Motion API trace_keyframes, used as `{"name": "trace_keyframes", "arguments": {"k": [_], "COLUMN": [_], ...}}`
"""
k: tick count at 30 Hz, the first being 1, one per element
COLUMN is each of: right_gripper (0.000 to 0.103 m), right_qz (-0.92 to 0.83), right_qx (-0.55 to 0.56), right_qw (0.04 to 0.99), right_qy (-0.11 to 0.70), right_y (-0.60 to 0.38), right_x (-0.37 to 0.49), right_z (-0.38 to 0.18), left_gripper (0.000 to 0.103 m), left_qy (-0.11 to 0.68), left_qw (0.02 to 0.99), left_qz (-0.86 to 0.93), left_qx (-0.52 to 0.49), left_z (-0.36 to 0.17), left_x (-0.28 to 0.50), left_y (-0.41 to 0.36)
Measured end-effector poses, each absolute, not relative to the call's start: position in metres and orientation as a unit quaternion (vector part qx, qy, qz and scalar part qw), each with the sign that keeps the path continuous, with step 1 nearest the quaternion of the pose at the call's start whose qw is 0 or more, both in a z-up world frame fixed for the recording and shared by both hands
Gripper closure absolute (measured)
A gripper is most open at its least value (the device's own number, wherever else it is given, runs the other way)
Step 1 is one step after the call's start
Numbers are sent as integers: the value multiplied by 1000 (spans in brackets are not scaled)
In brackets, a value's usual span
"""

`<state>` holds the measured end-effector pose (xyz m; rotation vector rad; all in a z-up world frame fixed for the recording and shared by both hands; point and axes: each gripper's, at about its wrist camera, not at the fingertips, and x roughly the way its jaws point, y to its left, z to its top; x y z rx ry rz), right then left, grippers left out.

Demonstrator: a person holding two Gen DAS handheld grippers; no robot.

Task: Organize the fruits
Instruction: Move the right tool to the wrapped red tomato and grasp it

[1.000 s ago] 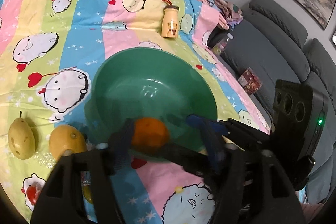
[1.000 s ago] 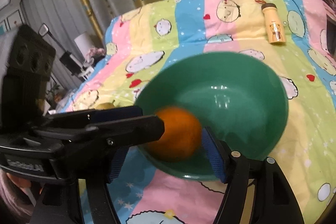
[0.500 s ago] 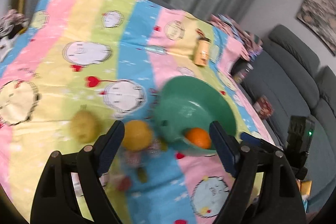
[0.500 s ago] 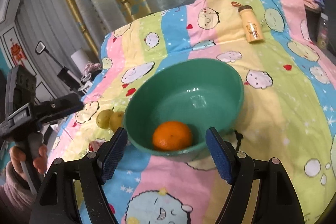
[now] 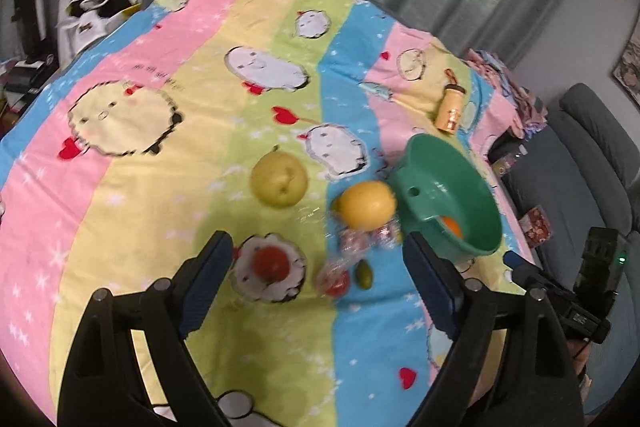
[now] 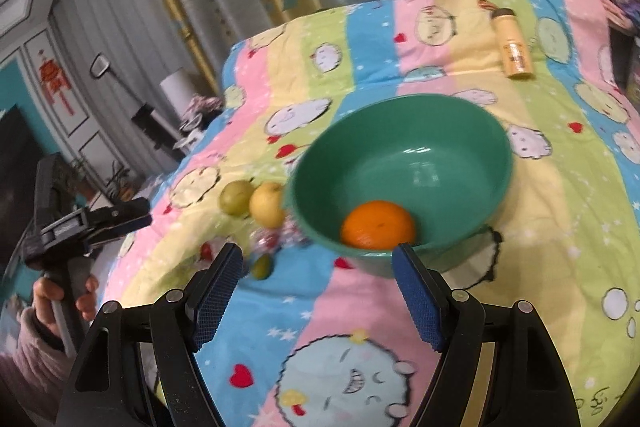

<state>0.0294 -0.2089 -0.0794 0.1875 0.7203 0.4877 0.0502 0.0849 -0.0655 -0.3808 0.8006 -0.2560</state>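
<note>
We are working over a pastel striped cartoon-print bedspread (image 5: 168, 187) that covers the whole surface, and on it stands the round green plastic bowl (image 6: 404, 147), now holding the orange mandarin (image 6: 378, 230) against its near wall. A second ago that mandarin sat between the blue pads of both tools at the bowl's rim; now it rests inside with nothing touching it, so the first fruit counts as placed. Our right gripper (image 6: 318, 297) hangs just short of the bowl with its jaws spread and empty. Our left gripper (image 5: 320, 291) has swung away from the bowl toward the loose fruit, its jaws having just been opening, and nothing lies between them but cloth. Left of the bowl lie the rest: a yellow-green round pear (image 5: 279, 183), a yellow lemon-like fruit (image 5: 368, 205) touching the bowl's outer wall, a small red tomato-like fruit (image 5: 272, 263), and a tiny green olive-shaped fruit (image 5: 365, 275) beside some blurred clear-wrapped bits we cannot identify. Beyond the bowl stands a small yellow bottle with a brown cap (image 5: 450, 107). We judge the next pick will come from this group, probably by the left tool.
</note>
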Motion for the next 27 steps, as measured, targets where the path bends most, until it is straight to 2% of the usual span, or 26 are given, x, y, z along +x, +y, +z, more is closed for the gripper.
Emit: {"name": "trace_keyframes", "arguments": {"k": [15,22,25,27], "right_gripper": [25,25,27,29], "right_qz": [319,333,338,341], "right_qx": [5,-44,-55,-61], "right_qw": [861,849,846,844], "right_qy": [396,408,408,410], "right_y": [-115,-78,-70,-65], "right_x": [28,42,47,52], "right_z": [-113,-130,-133,-135], "left_gripper": [17,18,21,27], "left_qy": [414,424,428,431], "left_qw": [904,901,899,897], "left_qz": [-78,-71,-76,-77], "left_qx": [-78,-58,-56,-57], "left_z": [-109,-120,-125,-129], "left_x": [49,59,64,68], "left_y": [75,69,68,67]}}
